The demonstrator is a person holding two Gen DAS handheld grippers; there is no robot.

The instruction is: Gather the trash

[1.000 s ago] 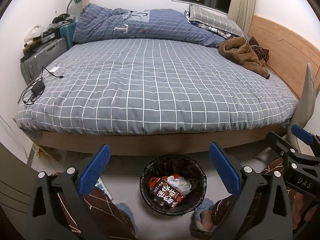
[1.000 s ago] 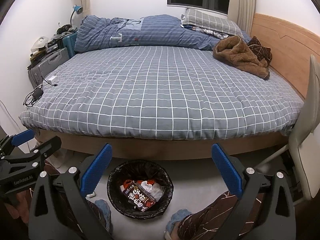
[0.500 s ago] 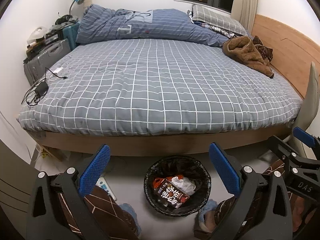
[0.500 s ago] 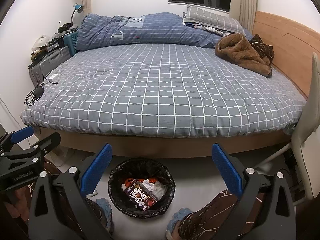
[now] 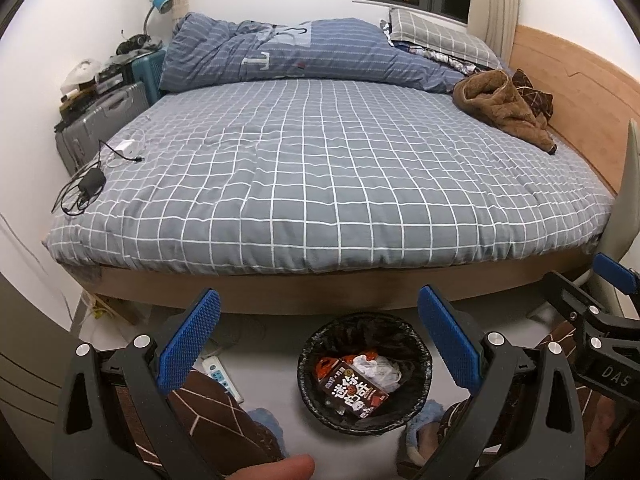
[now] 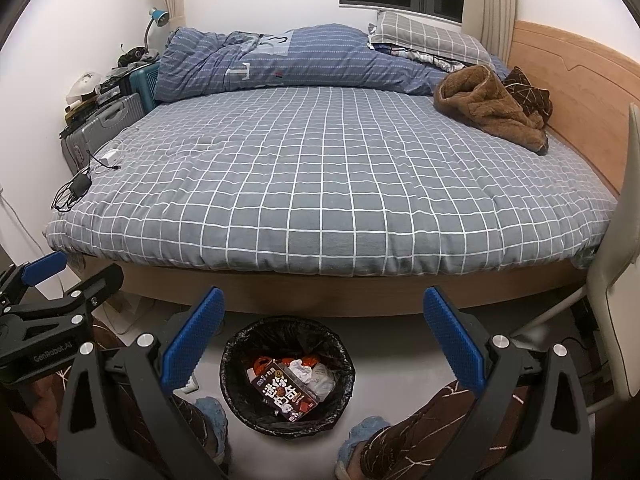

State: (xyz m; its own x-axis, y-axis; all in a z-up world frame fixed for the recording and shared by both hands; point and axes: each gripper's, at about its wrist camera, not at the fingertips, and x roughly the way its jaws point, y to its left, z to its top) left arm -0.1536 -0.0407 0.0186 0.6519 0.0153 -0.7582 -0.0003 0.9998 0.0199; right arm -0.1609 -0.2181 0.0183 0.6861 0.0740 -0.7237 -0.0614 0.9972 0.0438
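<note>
Both the left gripper [image 5: 318,340] and right gripper [image 6: 324,340] are wide open and hold nothing, with the bin [image 6: 287,376] of trash [image 6: 290,384] just below them, so a low swing could tip it and spill everything out

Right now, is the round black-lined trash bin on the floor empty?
Not empty: the trash bin holds a dark snack box and crumpled white paper.

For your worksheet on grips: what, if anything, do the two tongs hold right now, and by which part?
Nothing. The left tongs and right tongs are both open and empty above the bin.
</note>
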